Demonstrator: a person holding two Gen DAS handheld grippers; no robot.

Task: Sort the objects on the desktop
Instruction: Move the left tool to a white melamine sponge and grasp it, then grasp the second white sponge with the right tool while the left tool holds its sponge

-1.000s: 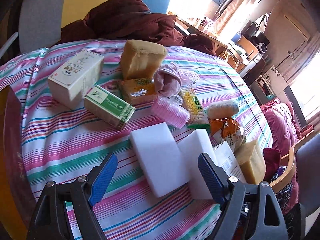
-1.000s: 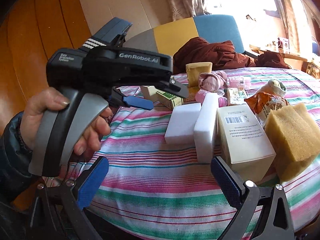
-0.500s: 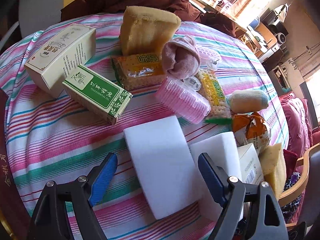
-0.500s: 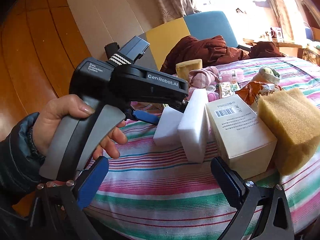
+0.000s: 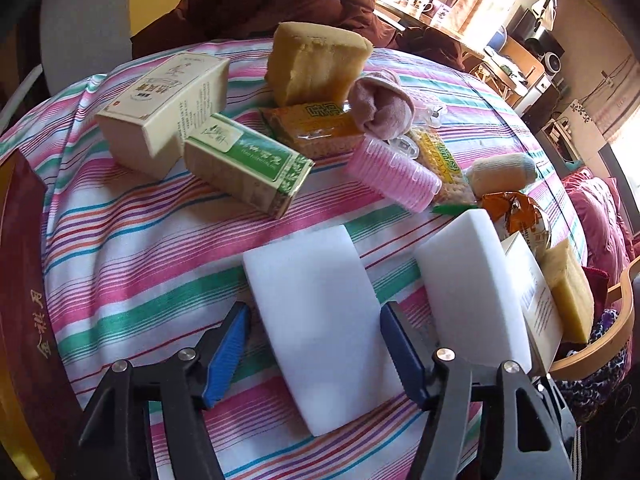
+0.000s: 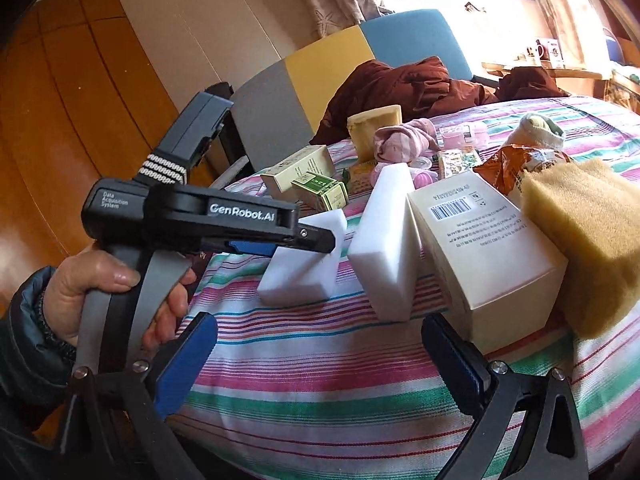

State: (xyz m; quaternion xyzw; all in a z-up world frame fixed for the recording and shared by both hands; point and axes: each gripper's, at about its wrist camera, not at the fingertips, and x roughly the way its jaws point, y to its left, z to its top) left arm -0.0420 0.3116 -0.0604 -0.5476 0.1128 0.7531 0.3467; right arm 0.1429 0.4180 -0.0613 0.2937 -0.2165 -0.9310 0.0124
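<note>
A flat white foam block lies on the striped tablecloth. My left gripper straddles its near end. The jaws are narrowed, with a blue pad at each long side and a thin gap showing on the left. A second white block stands on edge just to the right, against a cream barcode box. My right gripper hangs open over the near edge of the table with nothing between its pads. In the right wrist view the flat block sits under the left gripper's fingers.
Further back lie a green box, a cream box, a yellow sponge, a pink sock, pink rollers and snack packets. Another yellow sponge is at the right. A hand grips the left tool.
My left gripper has moved forward and down onto the flat white block, and its jaws have narrowed around it. The right gripper has drifted slightly and stays open.
</note>
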